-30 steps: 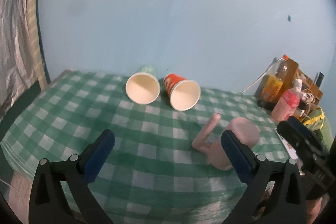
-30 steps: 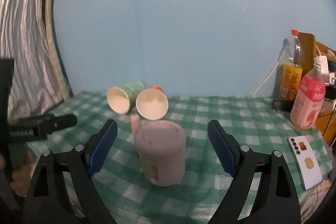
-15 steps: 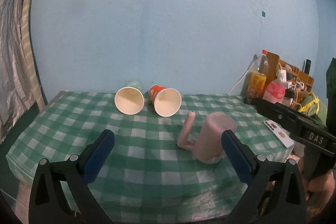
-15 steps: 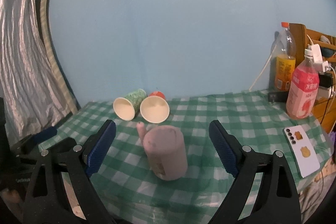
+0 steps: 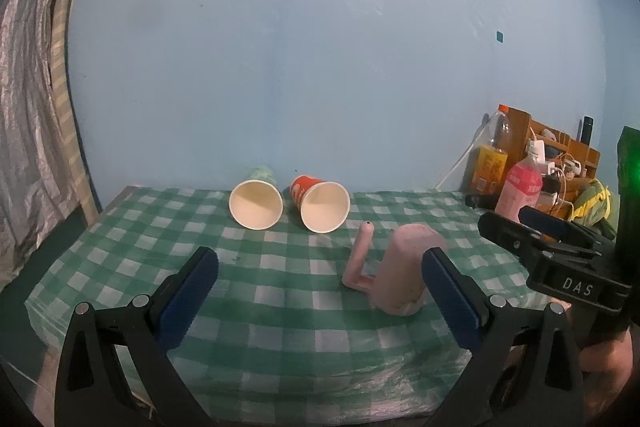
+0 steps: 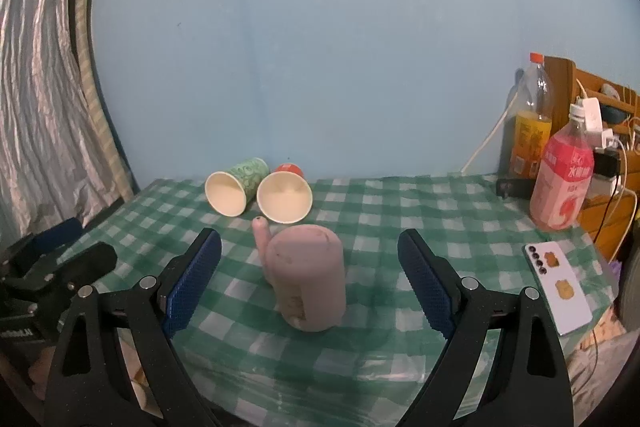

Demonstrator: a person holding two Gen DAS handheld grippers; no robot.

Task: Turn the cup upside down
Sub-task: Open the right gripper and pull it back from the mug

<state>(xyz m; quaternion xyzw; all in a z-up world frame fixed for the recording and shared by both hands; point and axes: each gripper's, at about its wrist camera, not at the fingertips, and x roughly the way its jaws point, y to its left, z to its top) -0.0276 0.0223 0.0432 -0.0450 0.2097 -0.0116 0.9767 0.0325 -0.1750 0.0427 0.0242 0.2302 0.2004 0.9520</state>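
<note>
Cup: pink cup (image 6: 308, 283) is standing mouth down on the table (image 6: 420, 227), near the front edge, its handle (image 6: 262, 239) sticking up on the far left side; nothing is touching it.
Table: green checked cloth is covering it.
Left gripper (image 5: 320, 297): is hovering at the front edge with its blue pads spread wide, gripping nothing; the cup is showing just beyond its right pad.
Right gripper (image 6: 314, 279): is hovering with pads wide apart, either side of the cup and clear of it.
Pink bottle (image 6: 562, 183): is standing at the right edge, full of pink drink.
Orange bottle (image 6: 530, 123): is standing behind it, partly filled.
Paper cups: green one (image 6: 234, 187) and red one (image 6: 286, 197) are lying on their sides near the back edge, side by side, open mouths showing nothing inside.
Phone (image 6: 558, 287): is lying face down near the front right corner.
</note>
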